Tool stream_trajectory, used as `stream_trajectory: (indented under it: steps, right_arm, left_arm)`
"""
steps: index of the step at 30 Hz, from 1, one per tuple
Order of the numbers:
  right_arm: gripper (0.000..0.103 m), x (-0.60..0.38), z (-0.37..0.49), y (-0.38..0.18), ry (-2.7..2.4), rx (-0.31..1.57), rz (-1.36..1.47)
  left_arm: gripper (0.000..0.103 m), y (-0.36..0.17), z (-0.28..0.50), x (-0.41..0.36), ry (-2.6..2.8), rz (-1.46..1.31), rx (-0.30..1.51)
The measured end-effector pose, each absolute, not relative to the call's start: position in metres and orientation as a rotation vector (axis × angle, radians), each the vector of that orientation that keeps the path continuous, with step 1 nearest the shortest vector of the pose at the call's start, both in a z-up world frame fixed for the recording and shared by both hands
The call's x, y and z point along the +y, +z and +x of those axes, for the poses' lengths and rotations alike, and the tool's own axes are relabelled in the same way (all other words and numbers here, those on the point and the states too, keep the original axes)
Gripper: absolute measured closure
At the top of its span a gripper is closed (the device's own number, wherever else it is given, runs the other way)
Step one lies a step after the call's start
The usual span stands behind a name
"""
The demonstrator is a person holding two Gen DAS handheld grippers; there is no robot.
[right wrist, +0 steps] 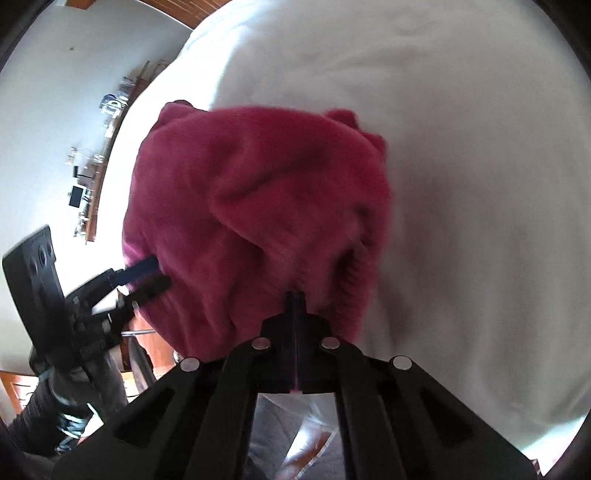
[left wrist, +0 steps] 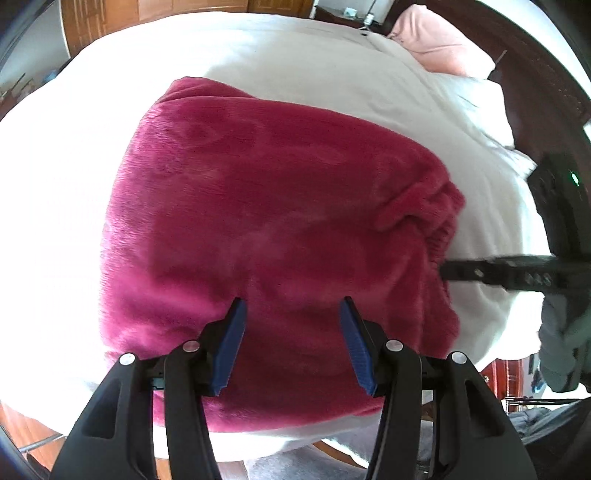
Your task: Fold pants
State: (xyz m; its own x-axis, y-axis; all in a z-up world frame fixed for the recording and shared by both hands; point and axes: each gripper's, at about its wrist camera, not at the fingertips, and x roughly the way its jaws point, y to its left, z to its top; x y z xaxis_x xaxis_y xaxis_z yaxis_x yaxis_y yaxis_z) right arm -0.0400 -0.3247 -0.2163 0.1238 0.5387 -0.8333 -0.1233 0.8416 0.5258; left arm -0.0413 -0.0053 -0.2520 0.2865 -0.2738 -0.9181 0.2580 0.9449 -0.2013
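The magenta fleece pants (left wrist: 266, 236) lie folded in a thick stack on the white bed (left wrist: 332, 74), near its front edge. My left gripper (left wrist: 293, 306) is open, its blue pads (left wrist: 231, 350) spread just above the near edge of the stack, holding nothing. My right gripper (right wrist: 296, 295) is shut on the pants (right wrist: 258, 206) at the elastic waistband edge (left wrist: 439, 236), pinching the fabric. The right gripper shows in the left wrist view (left wrist: 447, 271) at the stack's right side. The left gripper shows in the right wrist view (right wrist: 147, 275) at the stack's left side.
A pink pillow (left wrist: 439, 40) and a white pillow (left wrist: 476, 107) lie at the head of the bed by the dark headboard (left wrist: 543, 74). Wooden wardrobe doors (left wrist: 110, 18) stand beyond the bed. Wood floor and a grey rug (left wrist: 295, 465) lie below the bed's edge.
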Motion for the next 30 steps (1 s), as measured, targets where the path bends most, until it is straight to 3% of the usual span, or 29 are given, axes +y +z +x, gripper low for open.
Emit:
stream_trajectory:
  steps: [4,5,6,7,8,16,17,19,20,25,27,30]
  right_arm:
    - [0.099,-0.34,-0.05,-0.219,0.556,1.375,0.497]
    - [0.094,-0.342,-0.051,-0.218,0.554,1.374,0.518]
    - [0.076,-0.343,-0.051,-0.218,0.554,1.369,0.544]
    - [0.065,-0.344,-0.052,-0.216,0.55,1.356,0.562]
    - [0.065,-0.342,-0.051,-0.215,0.547,1.344,0.565]
    - [0.065,-0.313,-0.04,-0.22,0.576,1.361,0.481]
    - [0.067,-0.307,-0.039,-0.222,0.579,1.366,0.463]
    - [0.087,-0.3,-0.039,-0.224,0.565,1.393,0.393]
    - [0.091,-0.3,-0.042,-0.223,0.576,1.399,0.389]
    - [0.095,-0.325,-0.07,-0.208,0.593,1.409,0.358]
    - [0.103,-0.331,-0.081,-0.212,0.571,1.433,0.339]
    - [0.103,-0.333,-0.089,-0.238,0.481,1.495,0.266]
  left_arm:
    - [0.05,-0.248,-0.04,-0.001,-0.359,-0.011,1.227]
    - [0.05,-0.248,-0.042,-0.01,-0.363,-0.007,1.225]
    - [0.05,-0.247,-0.042,-0.012,-0.369,-0.002,1.223]
    - [0.049,-0.248,-0.041,-0.014,-0.371,0.0,1.223]
    - [0.049,-0.247,-0.041,-0.016,-0.376,0.004,1.221]
    - [0.047,-0.239,-0.042,-0.025,-0.391,0.009,1.207]
    - [0.046,-0.239,-0.041,-0.026,-0.388,0.012,1.206]
    - [0.042,-0.241,-0.04,-0.028,-0.38,0.014,1.204]
    - [0.042,-0.243,-0.038,-0.027,-0.369,0.018,1.207]
    - [0.042,-0.258,-0.031,-0.016,-0.323,0.002,1.23]
    - [0.041,-0.26,-0.033,-0.018,-0.343,-0.007,1.24]
    - [0.041,-0.261,-0.037,-0.025,-0.324,0.046,1.24]
